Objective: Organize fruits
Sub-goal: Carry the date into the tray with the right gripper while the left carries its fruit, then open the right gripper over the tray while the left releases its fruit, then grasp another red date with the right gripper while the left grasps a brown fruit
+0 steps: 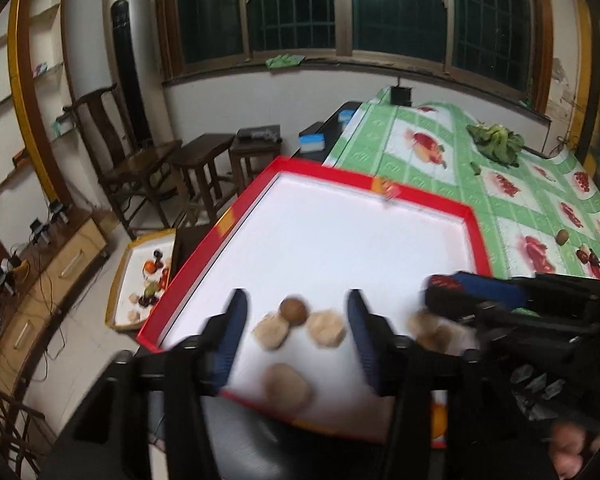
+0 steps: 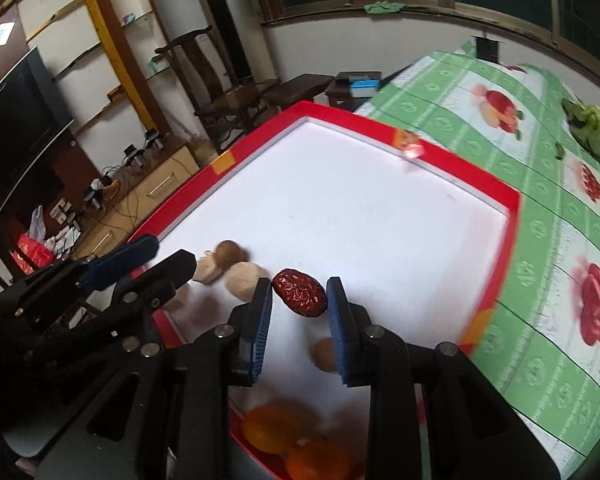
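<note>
A red-rimmed white tray point(image 1: 380, 184) point(image 2: 460, 168) lies on the green table. My left gripper point(image 1: 296, 304) is open and empty above the tray's near end, over several pale round fruits point(image 1: 326, 326) and a brown one point(image 1: 295, 311). My right gripper point(image 2: 299, 294) is shut on a wrinkled red date point(image 2: 300, 291), held over the tray; it also shows in the left wrist view point(image 1: 440, 292). A brown fruit point(image 2: 324, 354) and two oranges point(image 2: 276, 426) lie below it. The left gripper shows at the left of the right wrist view point(image 2: 164, 252).
A kiwi point(image 1: 562, 236) and dark dates point(image 1: 588, 256) lie on the tablecloth at right. Leafy greens point(image 1: 496, 140) sit further back. A yellow-rimmed tray of fruits point(image 1: 140, 284) lies on the floor at left, near wooden chairs and stools point(image 1: 196, 168).
</note>
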A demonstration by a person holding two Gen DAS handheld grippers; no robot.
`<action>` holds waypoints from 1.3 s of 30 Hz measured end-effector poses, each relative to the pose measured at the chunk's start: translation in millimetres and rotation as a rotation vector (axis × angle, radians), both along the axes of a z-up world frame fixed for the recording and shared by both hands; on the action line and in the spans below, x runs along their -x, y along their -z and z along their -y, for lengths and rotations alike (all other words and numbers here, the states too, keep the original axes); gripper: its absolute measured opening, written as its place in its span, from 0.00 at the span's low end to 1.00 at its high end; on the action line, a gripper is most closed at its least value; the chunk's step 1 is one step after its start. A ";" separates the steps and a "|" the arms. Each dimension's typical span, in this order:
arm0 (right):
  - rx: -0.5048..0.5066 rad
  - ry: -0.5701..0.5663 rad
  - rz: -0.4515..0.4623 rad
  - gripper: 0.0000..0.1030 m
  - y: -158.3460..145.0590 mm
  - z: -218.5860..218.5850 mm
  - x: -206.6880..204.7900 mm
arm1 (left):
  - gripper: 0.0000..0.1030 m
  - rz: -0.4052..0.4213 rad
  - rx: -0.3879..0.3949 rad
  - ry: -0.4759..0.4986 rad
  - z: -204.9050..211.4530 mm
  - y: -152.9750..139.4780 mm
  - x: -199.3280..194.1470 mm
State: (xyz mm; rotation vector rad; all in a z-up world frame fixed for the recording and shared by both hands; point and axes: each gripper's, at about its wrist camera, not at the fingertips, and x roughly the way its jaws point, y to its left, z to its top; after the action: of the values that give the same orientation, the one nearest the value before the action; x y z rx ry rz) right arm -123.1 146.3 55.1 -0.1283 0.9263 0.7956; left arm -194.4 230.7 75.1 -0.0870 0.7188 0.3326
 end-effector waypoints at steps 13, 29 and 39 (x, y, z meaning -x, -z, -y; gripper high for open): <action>-0.058 0.544 0.082 0.50 -6.9 275.0 -31.5 | 0.55 -0.043 0.009 0.433 160.1 -6.7 -72.7; 0.053 0.723 0.051 0.45 12.6 386.4 -88.3 | 0.55 -0.178 0.009 0.601 256.0 19.5 -174.6; 0.101 0.653 -0.016 0.28 31.3 371.6 -122.4 | 0.55 -0.225 0.017 0.642 283.8 43.0 -225.4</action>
State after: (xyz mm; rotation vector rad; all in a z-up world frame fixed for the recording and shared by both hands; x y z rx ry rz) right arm -0.7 -225.3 23.9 0.0934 0.9463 0.1456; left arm 31.0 -53.1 32.1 0.1677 0.9294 -0.2834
